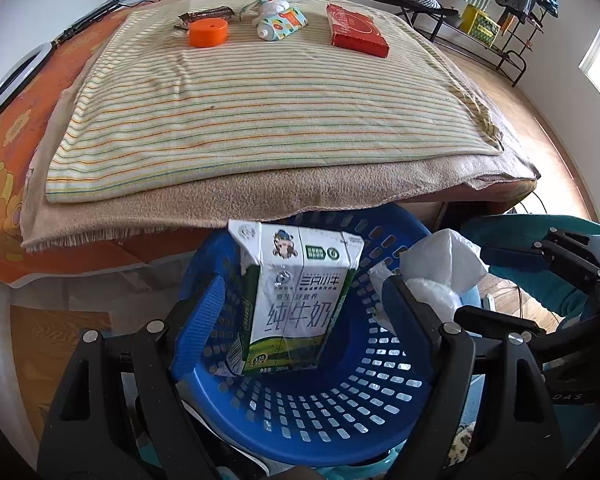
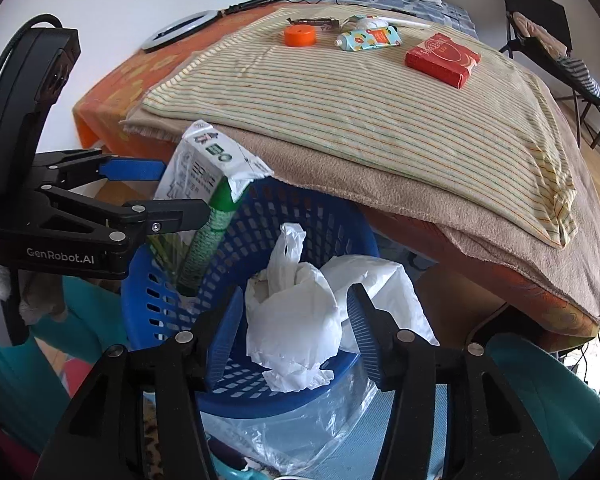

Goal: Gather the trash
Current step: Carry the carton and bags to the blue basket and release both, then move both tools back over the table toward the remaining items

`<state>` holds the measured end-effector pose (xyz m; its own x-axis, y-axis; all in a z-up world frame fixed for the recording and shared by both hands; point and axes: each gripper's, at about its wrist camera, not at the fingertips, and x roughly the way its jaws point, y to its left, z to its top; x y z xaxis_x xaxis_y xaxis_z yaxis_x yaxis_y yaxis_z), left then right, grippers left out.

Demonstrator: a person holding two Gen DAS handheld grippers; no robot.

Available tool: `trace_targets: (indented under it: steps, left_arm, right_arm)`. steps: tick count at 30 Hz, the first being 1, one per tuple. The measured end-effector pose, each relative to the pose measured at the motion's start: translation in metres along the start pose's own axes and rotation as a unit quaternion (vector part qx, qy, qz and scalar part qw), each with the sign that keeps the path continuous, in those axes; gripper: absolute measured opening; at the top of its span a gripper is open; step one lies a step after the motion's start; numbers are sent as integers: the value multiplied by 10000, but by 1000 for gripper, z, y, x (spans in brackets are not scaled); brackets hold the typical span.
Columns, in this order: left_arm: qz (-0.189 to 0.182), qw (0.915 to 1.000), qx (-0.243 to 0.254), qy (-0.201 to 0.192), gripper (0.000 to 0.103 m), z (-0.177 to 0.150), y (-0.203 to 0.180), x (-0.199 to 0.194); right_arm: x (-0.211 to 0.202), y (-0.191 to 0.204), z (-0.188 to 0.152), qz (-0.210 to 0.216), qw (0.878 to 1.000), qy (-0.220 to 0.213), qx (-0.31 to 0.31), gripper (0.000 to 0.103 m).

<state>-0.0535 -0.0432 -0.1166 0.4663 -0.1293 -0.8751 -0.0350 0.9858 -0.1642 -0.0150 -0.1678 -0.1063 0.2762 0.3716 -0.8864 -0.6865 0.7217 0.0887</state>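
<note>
Between the left gripper (image 1: 304,280) fingers, a milk carton (image 1: 296,320) is seen upright and slightly tilted. The jaws are spread wide, and basket mesh shows on either side of the carton, so it is judged not to be clamped. Seen from the right wrist view, the carton's lower end is already inside the blue basket (image 1: 300,436) at 9 o'clock, while its top projects above the rim.

The right gripper (image 2: 296,296) is set partly apart around a crumpled white wad (image 2: 292,320). Neither pad appears to press on it, though the clearance is slight. The wad lies over the basket's near wall at 6 o'clock. Whether it is fully inside cannot be told.

Beyond the basket, at 12 o'clock, the bed's striped cloth (image 1: 260,100) carries the remaining items: an orange cap (image 1: 207,33), a printed tube (image 1: 280,24), a red box (image 1: 358,32) and a dark wrapper (image 1: 206,14). A clear plastic bag (image 2: 292,432) lies below the basket.

Hazards from this position:
- The carton may be tipped out over the rim if a finger catches it during withdrawal, as it leans and stands tall.
- The wad may be dragged back out if it clings to a ribbed pad, or may spill over the near wall.
- Contact between the two grippers is possible, as they are worked side by side over one basket.
</note>
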Motion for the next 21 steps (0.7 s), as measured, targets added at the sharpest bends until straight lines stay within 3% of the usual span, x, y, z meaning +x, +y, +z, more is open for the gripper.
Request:
trace_targets:
  steps: [21]
  left_arm:
    - [0,10000,-51,22,84,0,4,-2]
  right_arm:
    - [0,-5,2,-103,9998,33,141,60]
